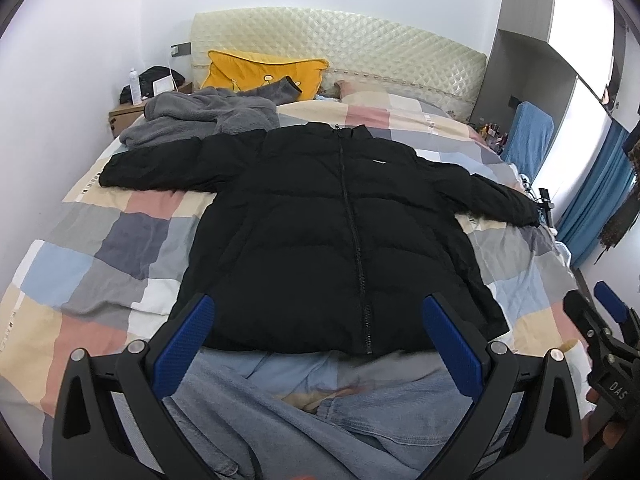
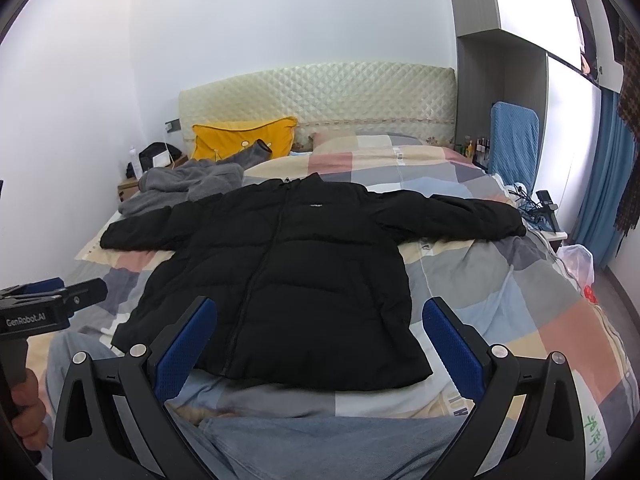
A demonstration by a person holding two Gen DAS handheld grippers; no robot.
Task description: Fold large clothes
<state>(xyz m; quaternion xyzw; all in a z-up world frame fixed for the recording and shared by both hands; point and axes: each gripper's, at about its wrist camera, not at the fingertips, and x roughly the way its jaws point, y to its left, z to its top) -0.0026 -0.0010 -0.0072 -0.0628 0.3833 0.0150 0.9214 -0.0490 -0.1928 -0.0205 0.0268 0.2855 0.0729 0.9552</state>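
Black puffer jacket [image 1: 340, 232] lying flat on bed [image 1: 120, 240], front up, zip closed, both sleeves stretching out toward left and right bed edges, hem near foot edge. No fold showing yet; task seeming to be at very start, all folds remaining. Left gripper [image 1: 316, 344] hovering over hem, fingers spread wide, holding nothing. Right gripper [image 2: 320, 344] hovering same way, also spread and empty. Grey fleece [image 1: 200, 116] and yellow pillow [image 1: 260, 72] waiting near headboard corner.

Black on pastel checks

Black jacket [image 1: 320, 232] lies on a quilt [image 1: 132, 240] checked pink, cream, grey and blue; yellow pillow [image 1: 260, 74], grey fleece [image 1: 192, 116], blue curtain [image 2: 600, 184], blue gripper pads [image 2: 184, 348].
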